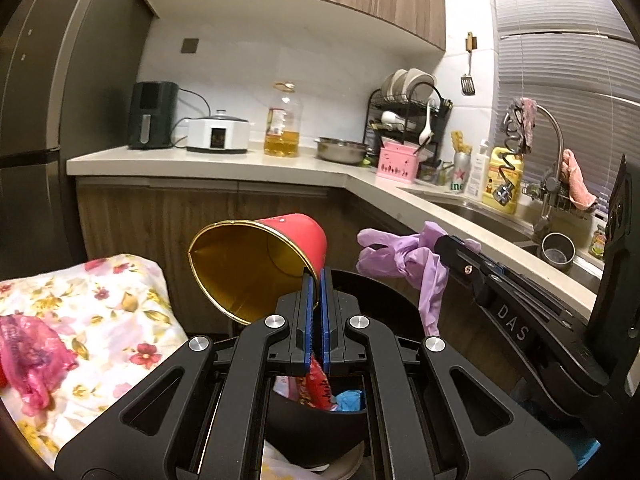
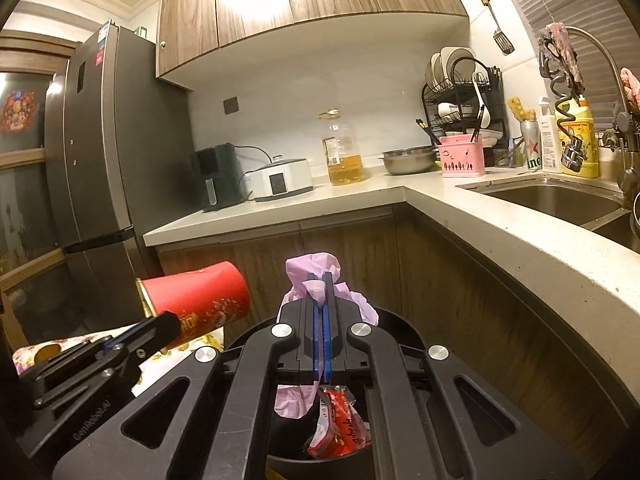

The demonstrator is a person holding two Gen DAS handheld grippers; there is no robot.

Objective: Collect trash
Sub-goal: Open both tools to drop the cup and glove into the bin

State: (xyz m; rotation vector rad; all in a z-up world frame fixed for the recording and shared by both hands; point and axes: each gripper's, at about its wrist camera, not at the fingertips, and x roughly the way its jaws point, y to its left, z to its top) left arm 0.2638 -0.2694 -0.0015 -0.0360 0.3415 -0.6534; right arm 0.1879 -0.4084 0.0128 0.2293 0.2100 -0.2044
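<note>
1. Nearest and lowest in both wrist views sits the black bin [image 2: 400, 322], its mouth directly under the two tools. It already holds a red snack wrapper [image 2: 340, 432] and something blue [image 1: 350, 398].

2. The right gripper [image 2: 321, 292] has its blue fingers [image 2: 316, 320] pressed together on a lilac disposable glove [image 2: 314, 268]. The glove bunches above the tips and trails down below them toward the bin. From the left wrist, the same glove [image 1: 404, 256] hangs just over the rim.

3. The left gripper [image 1: 315, 280] pinches the wall of a red tin bucket [image 1: 296, 236] at its gold-lined rim, fingers clamped with only the metal between them. The bucket is tipped on its side, mouth turned toward the camera, beside and slightly above the bin. It looks empty inside, though the lower part is hidden behind the fingers.

4. To the left lies a floral cloth [image 1: 116, 300] with a crumpled pink bag or glove [image 1: 32, 352] on it, which is probably more trash to collect.

5. The step in hand is drop-off, with both pieces carried to the bin. Next, the right fingers need to spread while over the opening so the glove falls inside rather than draping on the rim. The bucket is bulky, so it needs centring before release.

6. Beyond, the bench [image 2: 280, 208] carries an oil bottle [image 2: 344, 152], cooker and dish rack, none involved.
</note>
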